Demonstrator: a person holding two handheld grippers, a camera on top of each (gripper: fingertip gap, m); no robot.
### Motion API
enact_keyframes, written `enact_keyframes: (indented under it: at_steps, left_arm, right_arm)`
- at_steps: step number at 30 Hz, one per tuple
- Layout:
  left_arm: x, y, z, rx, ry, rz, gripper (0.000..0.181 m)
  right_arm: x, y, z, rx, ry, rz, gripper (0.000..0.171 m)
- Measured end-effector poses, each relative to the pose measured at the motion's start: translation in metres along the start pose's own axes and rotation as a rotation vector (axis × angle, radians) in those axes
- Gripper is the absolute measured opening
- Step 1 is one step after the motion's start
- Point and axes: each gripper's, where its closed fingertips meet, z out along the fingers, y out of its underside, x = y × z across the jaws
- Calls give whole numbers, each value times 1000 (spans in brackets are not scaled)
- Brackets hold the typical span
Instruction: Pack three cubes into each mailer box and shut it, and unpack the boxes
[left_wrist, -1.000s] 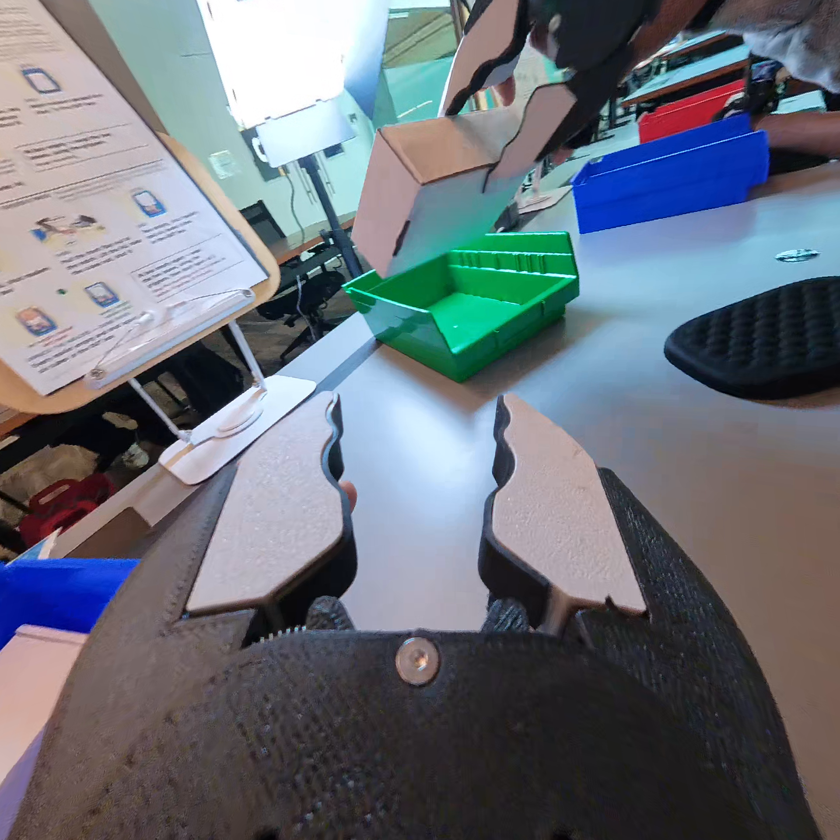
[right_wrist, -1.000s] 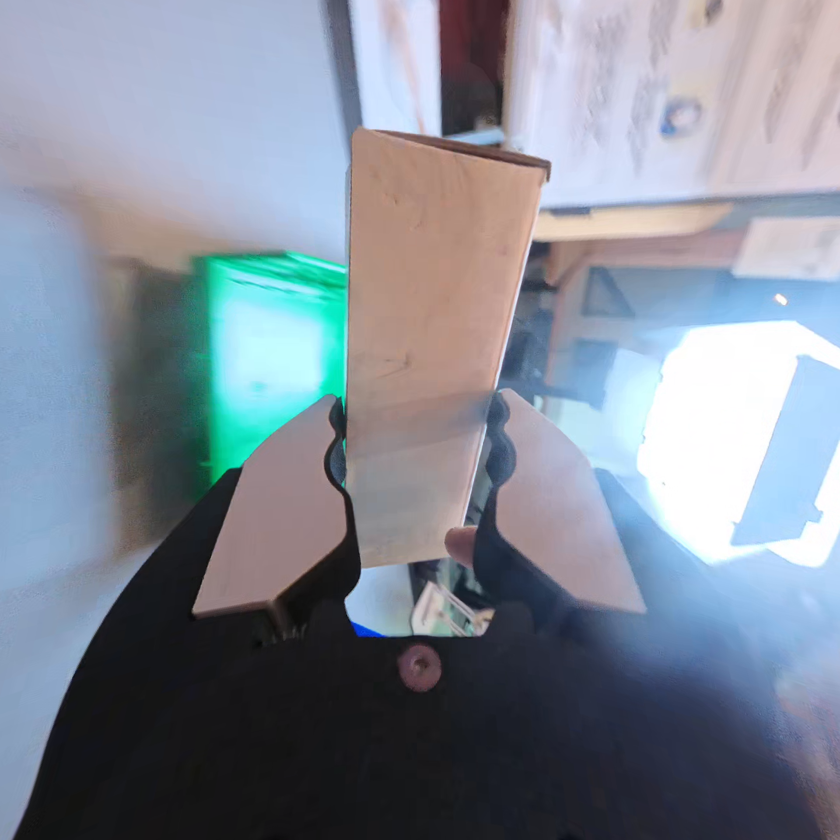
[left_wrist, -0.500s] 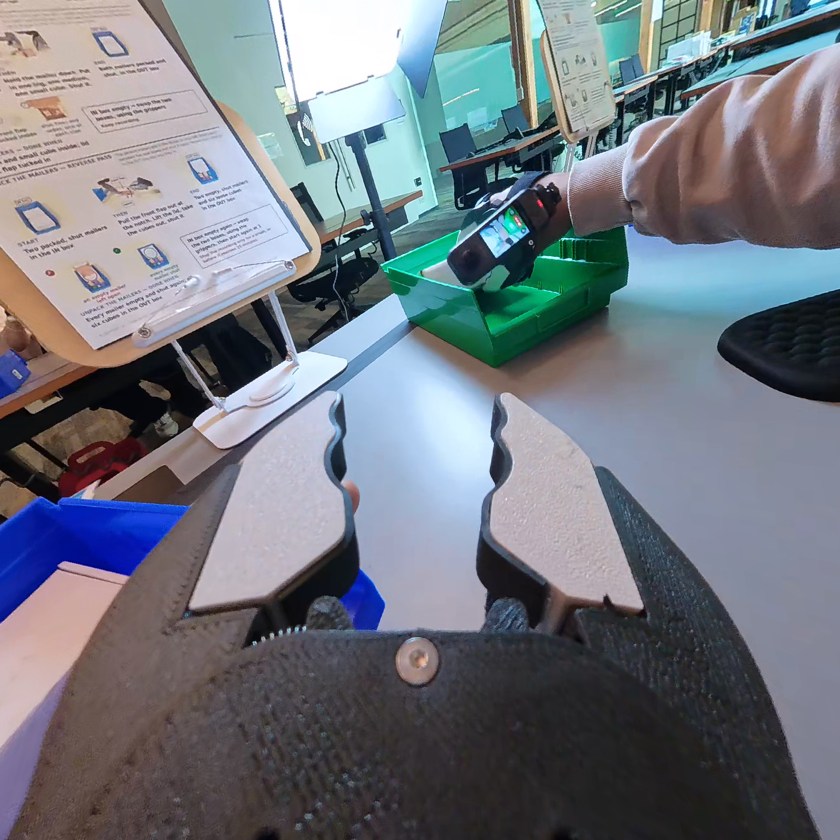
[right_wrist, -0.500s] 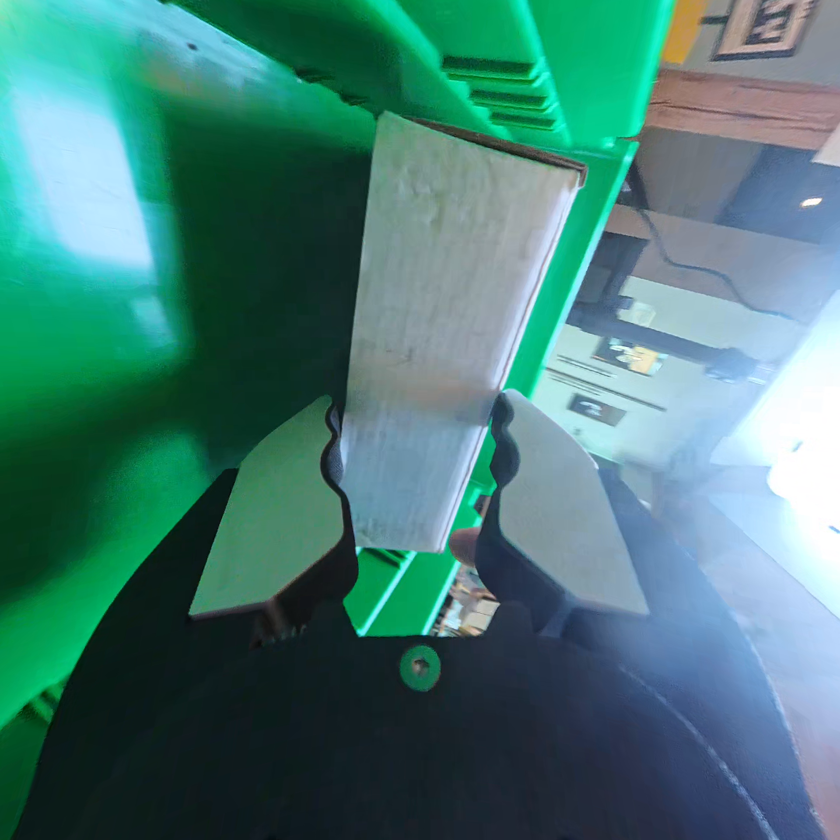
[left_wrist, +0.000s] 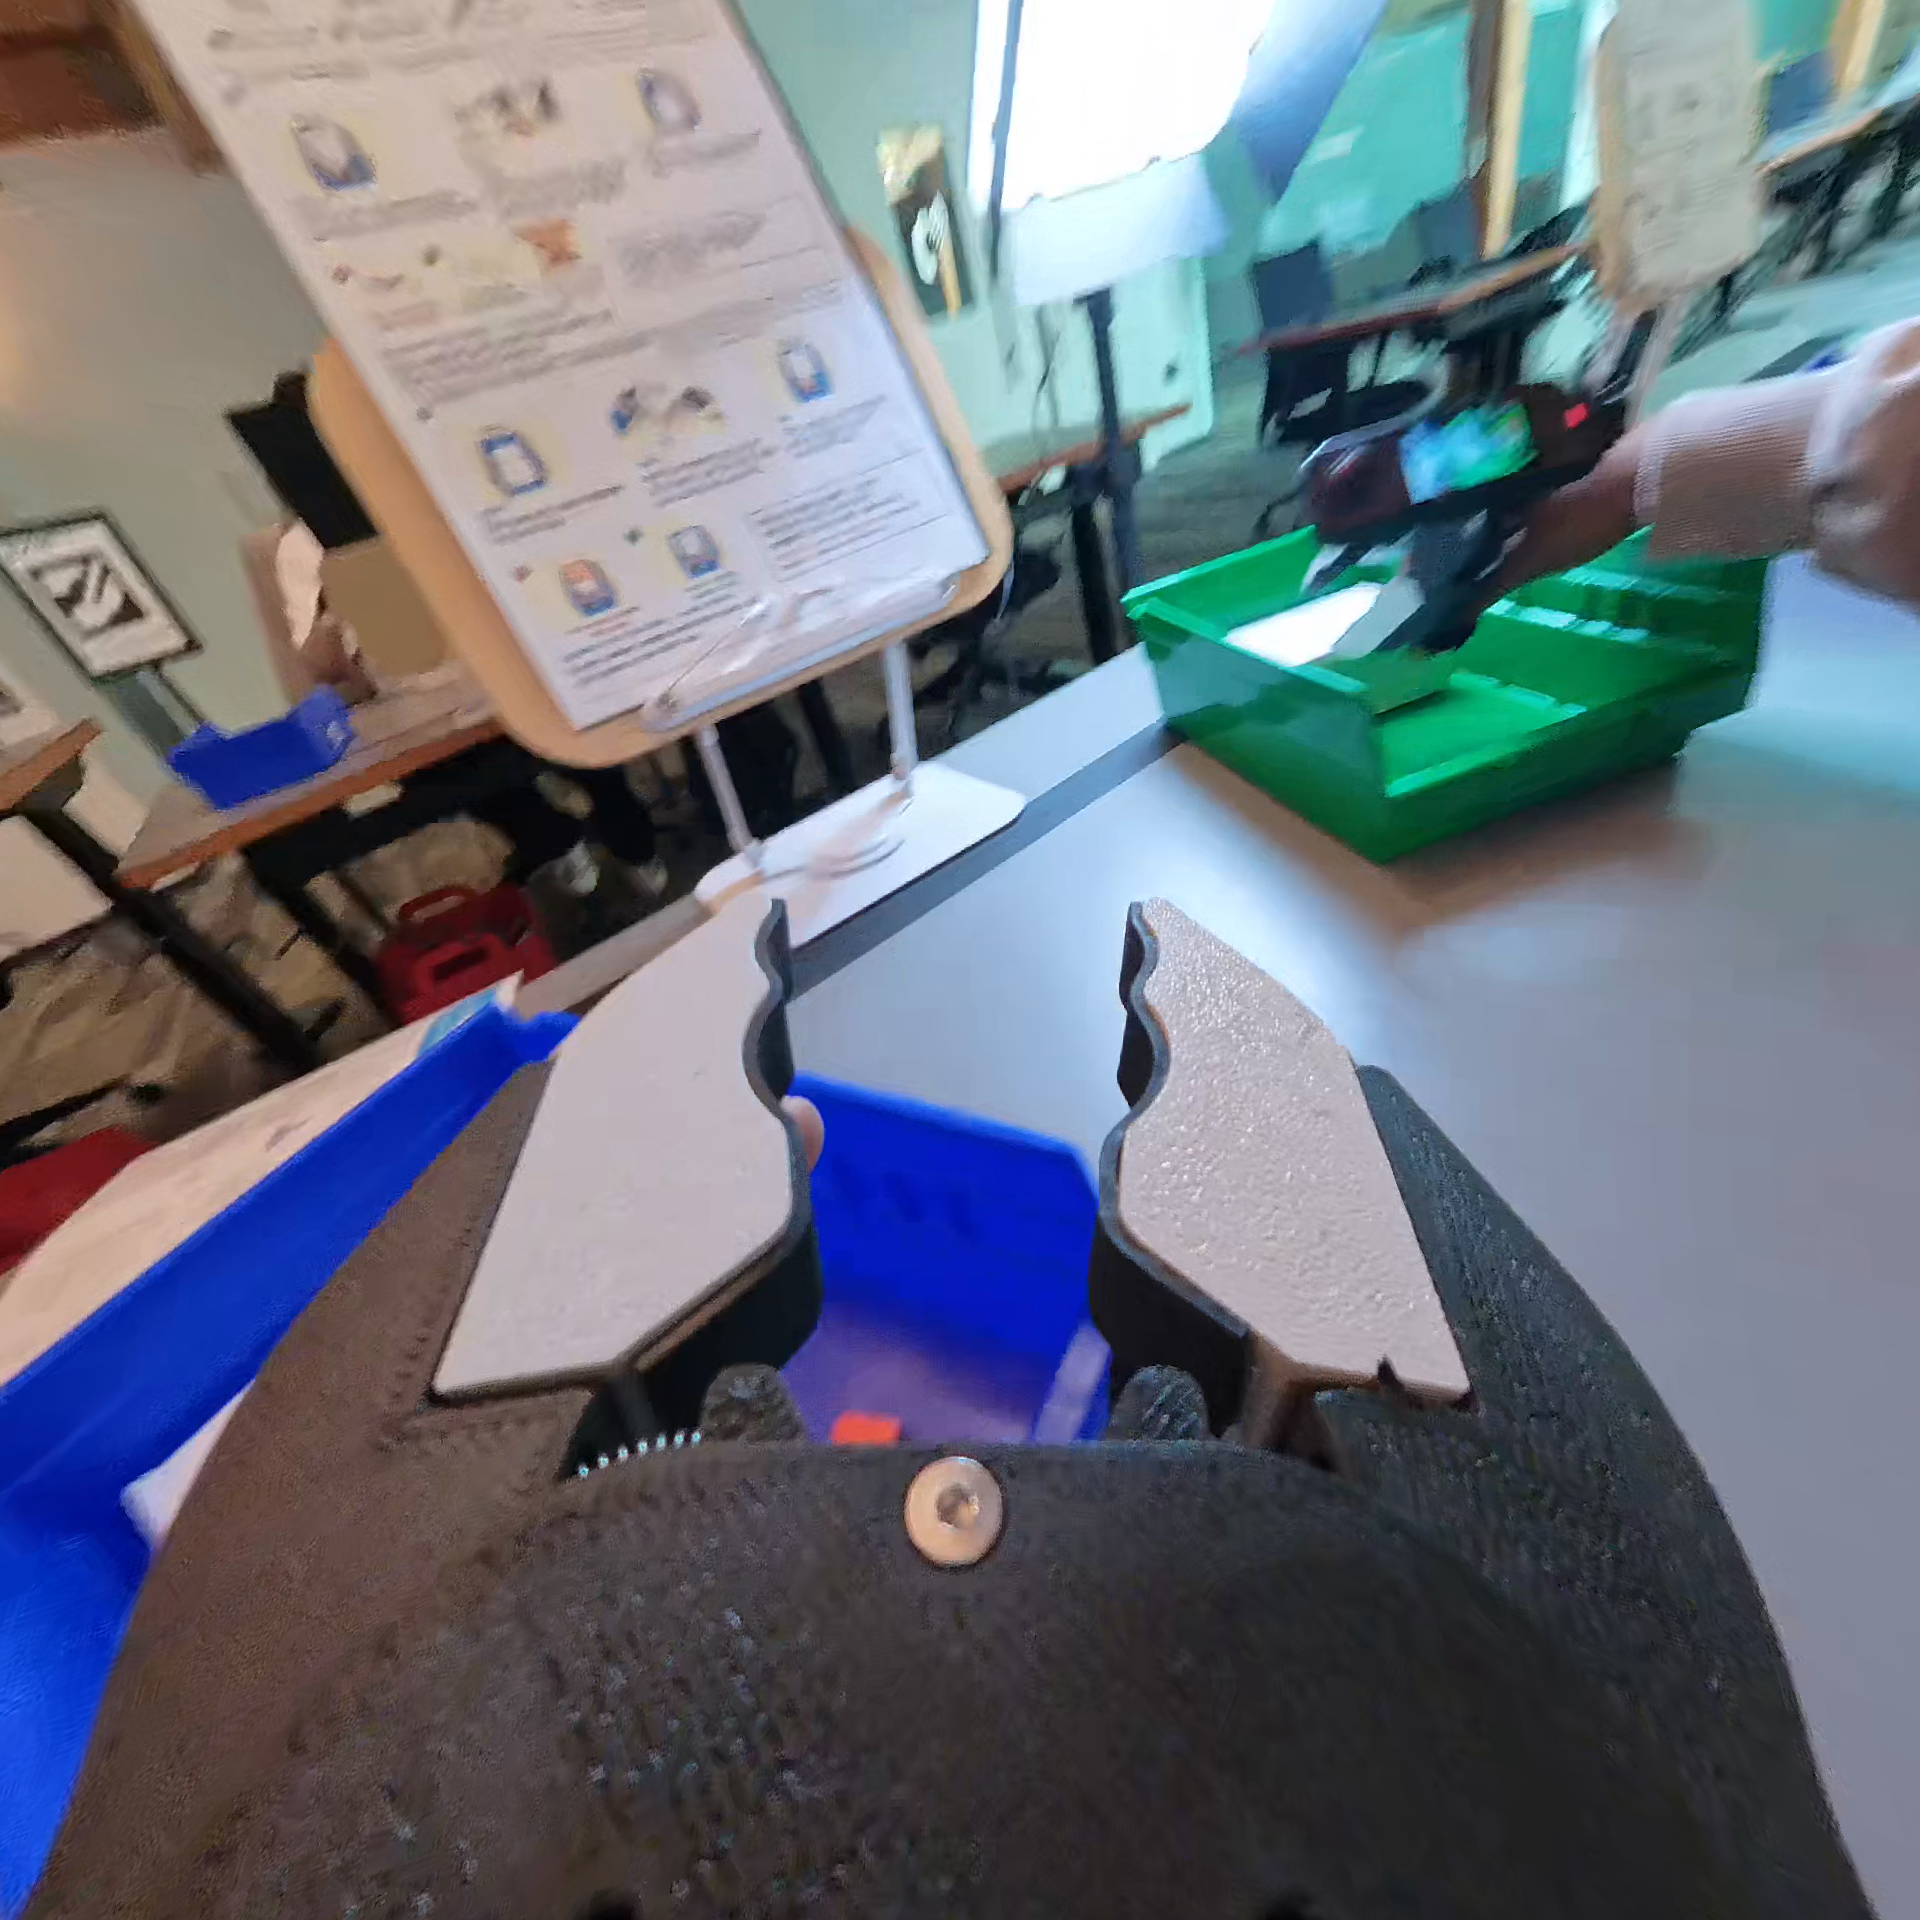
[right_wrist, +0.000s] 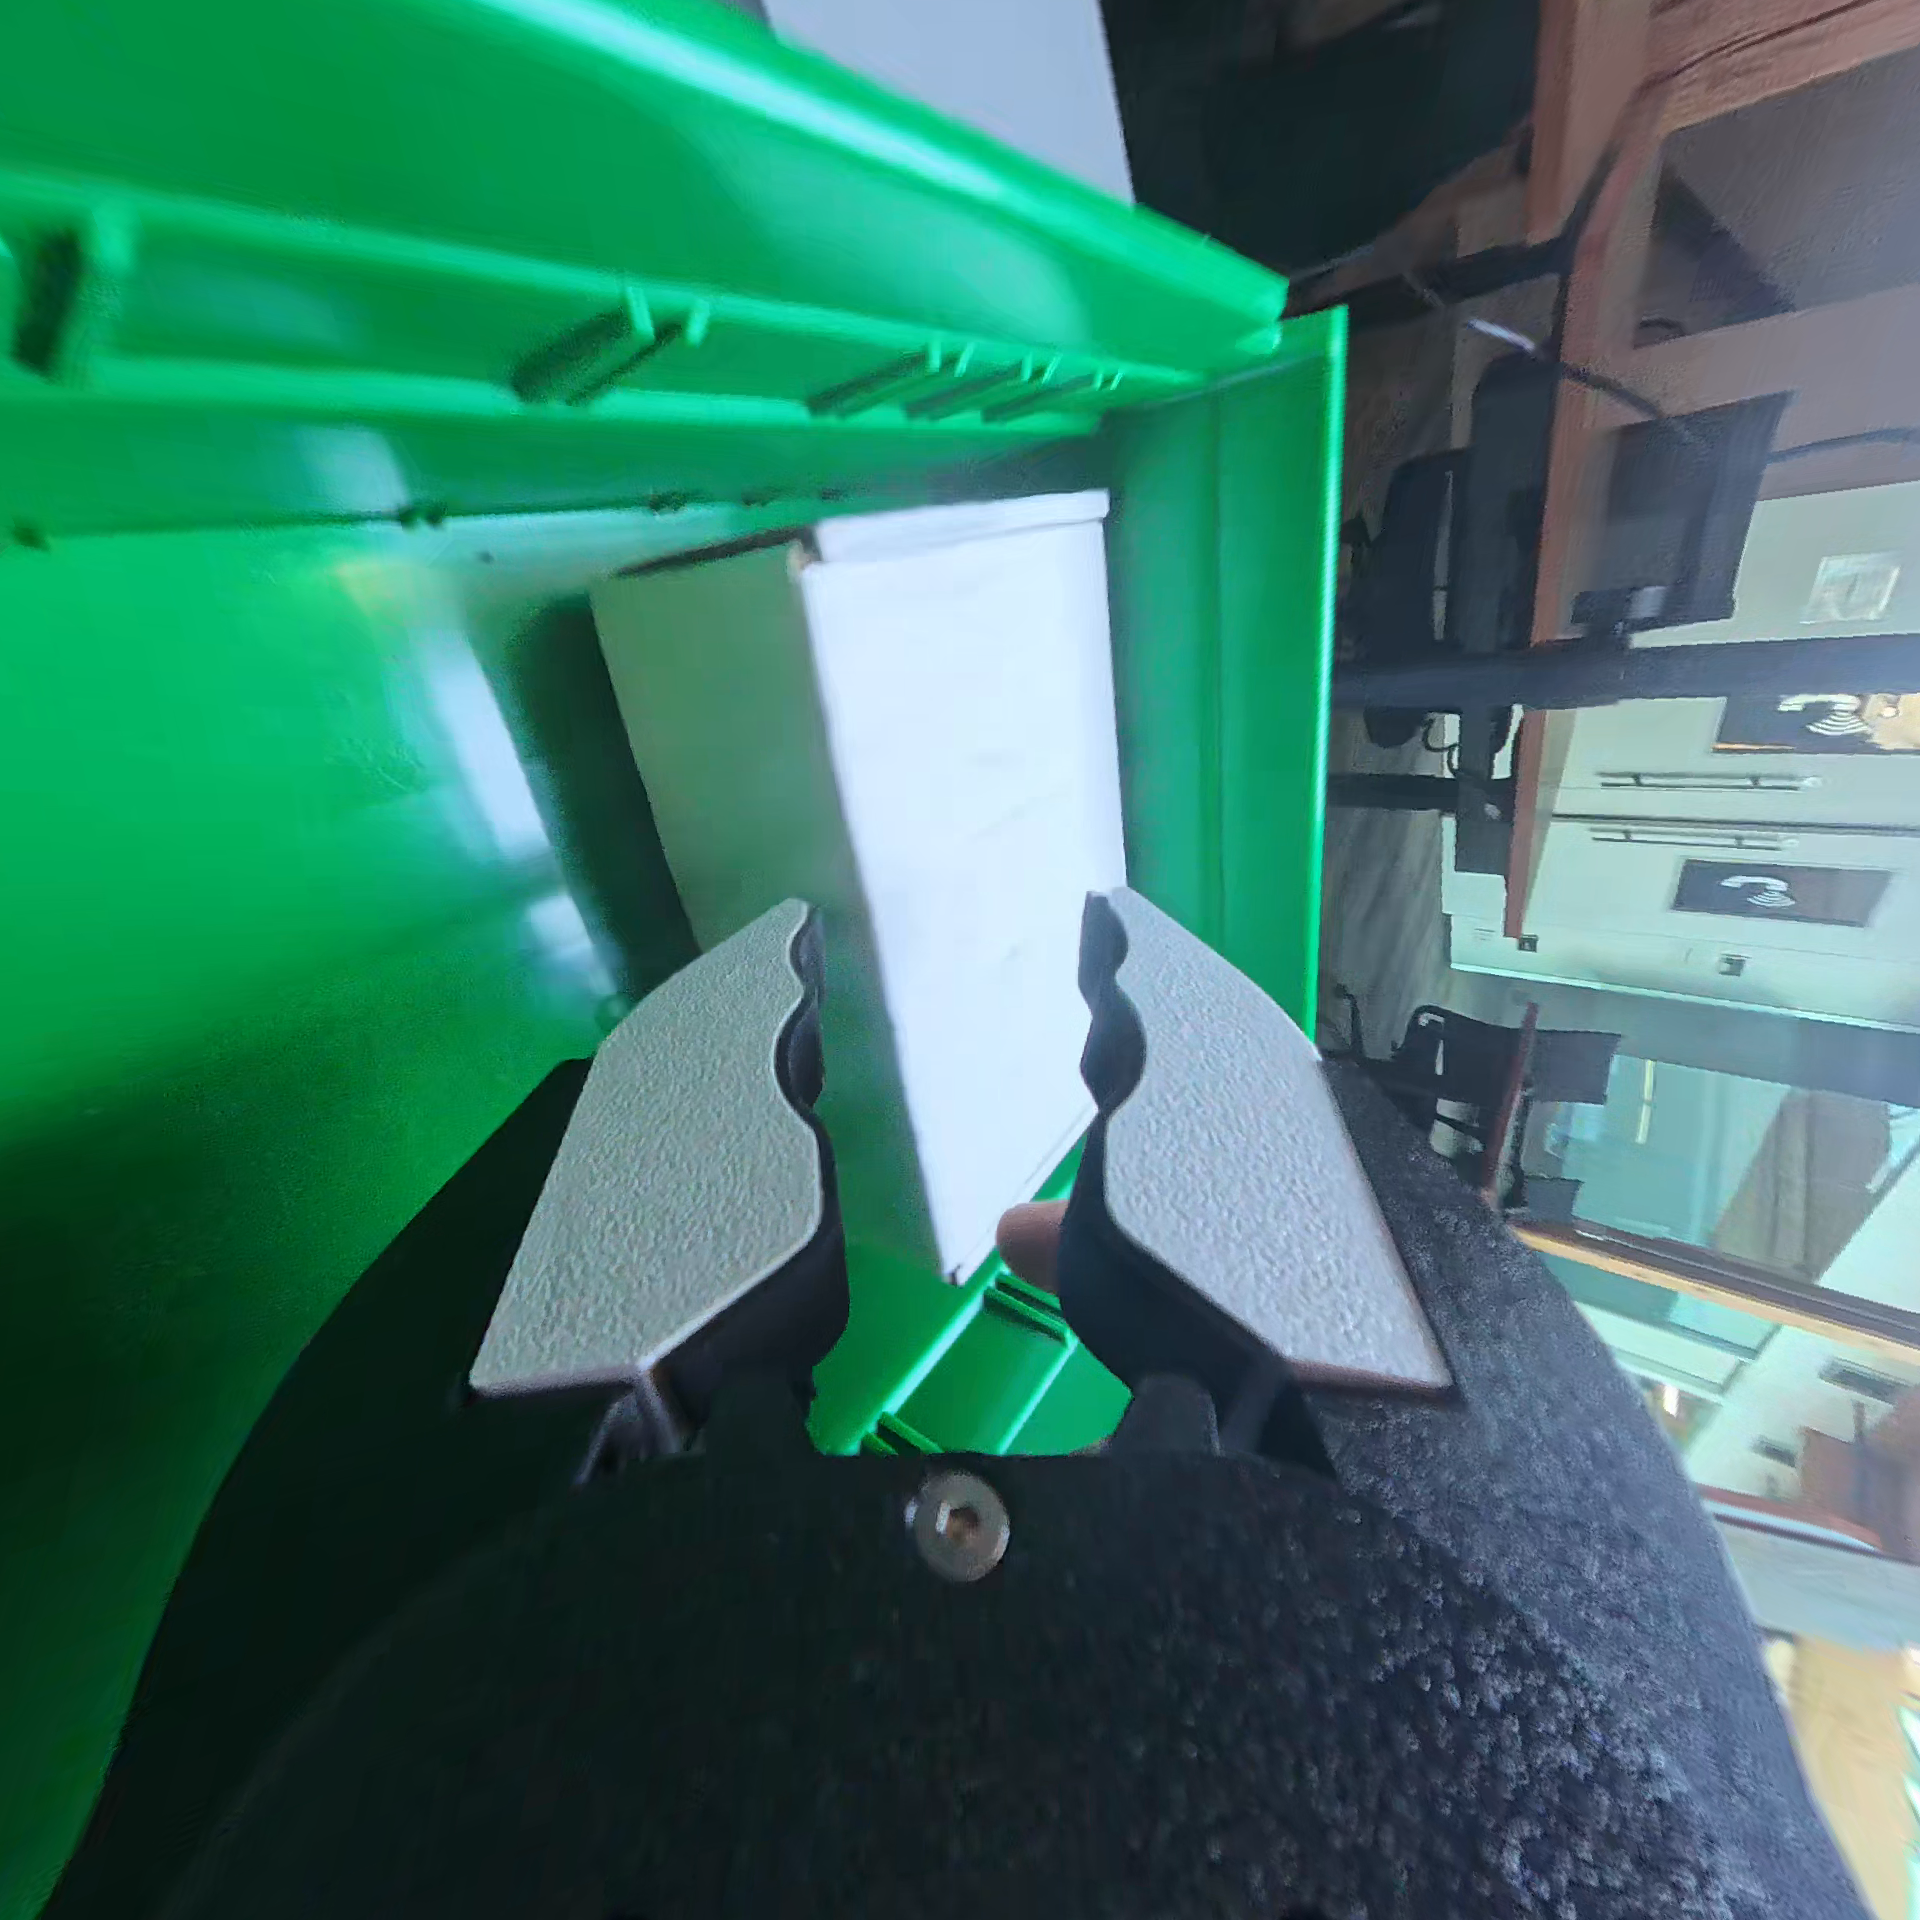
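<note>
The left gripper (left_wrist: 951, 1023) hangs with its jaws apart and nothing between them, above the near edge of the grey table (left_wrist: 1507, 1091). Directly below it, nearest of all, sits a blue bin (left_wrist: 940, 1195) with a small orange-red piece (left_wrist: 865, 1429) on its floor; what that piece is cannot be told. Beyond the blue bin the tabletop lies bare as far as the green bin (left_wrist: 1455, 748), so the middle of the table gives free room. To the left of the green bin, at the table's far edge, a clipboard stand (left_wrist: 623, 343) with an instruction sheet rises on thin legs from a flat white base. Inside the green bin the right gripper (right_wrist: 951, 1023) points along the bin's floor, its jaws parted around the near end of the white mailer box (right_wrist: 966, 831); the left finger (right_wrist: 675, 1143) shows a gap from the cardboard, while contact on the right side cannot be judged. The mailer box lies closed against the green bin's end wall and close under its ribbed side wall, so little room remains there.
</note>
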Motion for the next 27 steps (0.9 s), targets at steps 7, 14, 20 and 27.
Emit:
enact_keyframes:
  at_steps: [7, 14, 20, 27]
  left_arm:
    - [-95, 53, 5, -469, 63, 136, 70]
    - [-161, 153, 17, -994, 243, 201, 96]
    - [-187, 200, 18, -1246, 358, 198, 115]
    - [-189, 222, 17, -1442, 456, 250, 119]
  right_arm:
    - [-15, -68, -105, 440, -199, 336, 53]
    - [-78, -84, -212, 718, -554, 433, 55]
    - [-115, -65, -223, 719, -666, 422, 55]
    - [-129, -64, -223, 759, -749, 451, 55]
